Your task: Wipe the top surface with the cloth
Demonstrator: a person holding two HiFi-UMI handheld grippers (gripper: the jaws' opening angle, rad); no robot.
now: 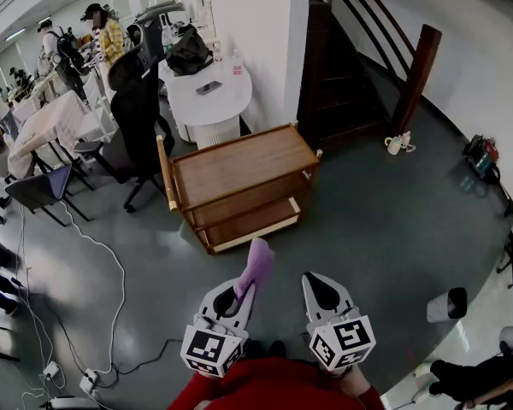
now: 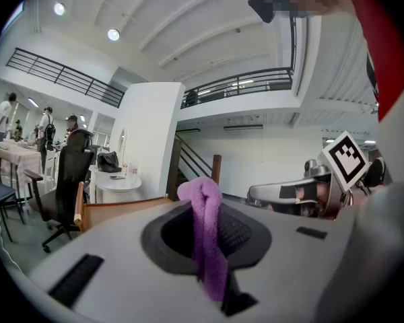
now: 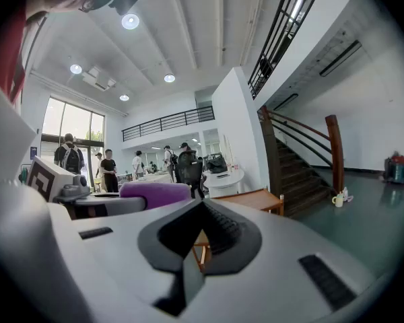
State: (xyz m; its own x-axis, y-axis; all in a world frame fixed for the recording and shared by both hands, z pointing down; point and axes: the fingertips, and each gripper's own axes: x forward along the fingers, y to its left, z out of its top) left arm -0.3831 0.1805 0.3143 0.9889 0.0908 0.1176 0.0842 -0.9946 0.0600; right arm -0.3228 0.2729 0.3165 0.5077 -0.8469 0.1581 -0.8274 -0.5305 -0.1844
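A wooden cart (image 1: pixel 239 165) with a bare top shelf stands on the grey floor ahead of me. It also shows low in the left gripper view as the cart (image 2: pixel 114 210), and in the right gripper view as the cart (image 3: pixel 256 199). My left gripper (image 1: pixel 242 290) is held near my body, well short of the cart, and is shut on a purple cloth (image 1: pixel 258 265). The cloth (image 2: pixel 205 234) stands up between the jaws. My right gripper (image 1: pixel 322 289) hovers beside it, shut and holding nothing; in its own view the gripper (image 3: pixel 200 237) has the cloth (image 3: pixel 155 192) to its left.
Behind the cart are a white round table (image 1: pixel 209 96), a black office chair (image 1: pixel 141 101) and a white pillar. A dark staircase (image 1: pixel 350 67) rises at the right. Cables (image 1: pixel 111 272) trail over the floor at left. A mug (image 1: pixel 397 144) and a black bin (image 1: pixel 449 303) sit on the floor.
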